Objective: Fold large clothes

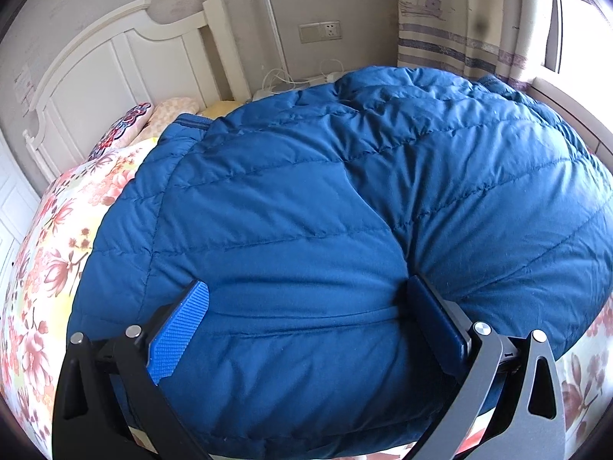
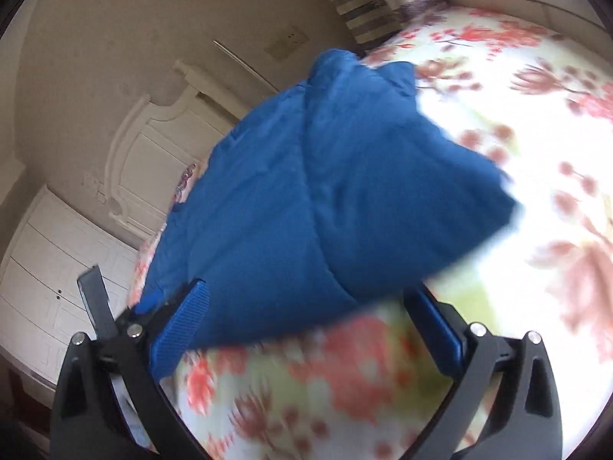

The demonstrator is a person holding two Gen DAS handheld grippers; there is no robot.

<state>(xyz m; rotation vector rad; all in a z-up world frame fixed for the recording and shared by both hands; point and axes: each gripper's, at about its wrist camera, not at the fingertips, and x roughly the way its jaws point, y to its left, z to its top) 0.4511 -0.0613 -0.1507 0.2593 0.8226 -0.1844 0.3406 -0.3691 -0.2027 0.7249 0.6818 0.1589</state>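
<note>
A large blue quilted puffer jacket [image 1: 325, 199] lies on the floral bed sheet [image 1: 57, 253], partly folded with a sleeve or side laid over its body. My left gripper [image 1: 306, 306] is open, its blue-padded fingers [image 1: 180, 329] spread wide over the jacket's near hem. In the right wrist view the jacket [image 2: 306, 191] lies ahead and to the left. My right gripper [image 2: 306, 318] is open and empty, above the sheet [image 2: 498, 153] at the jacket's near corner. That view is blurred. The left gripper shows at its left edge [image 2: 126, 306].
A white headboard [image 1: 115, 65] and pillows [image 1: 153, 119] are at the far left end of the bed. A curtain [image 1: 459, 19] and window sill are at the far right. White cabinets [image 2: 49, 268] stand beside the bed. Cables and a wall socket [image 1: 320, 30] are behind the bed.
</note>
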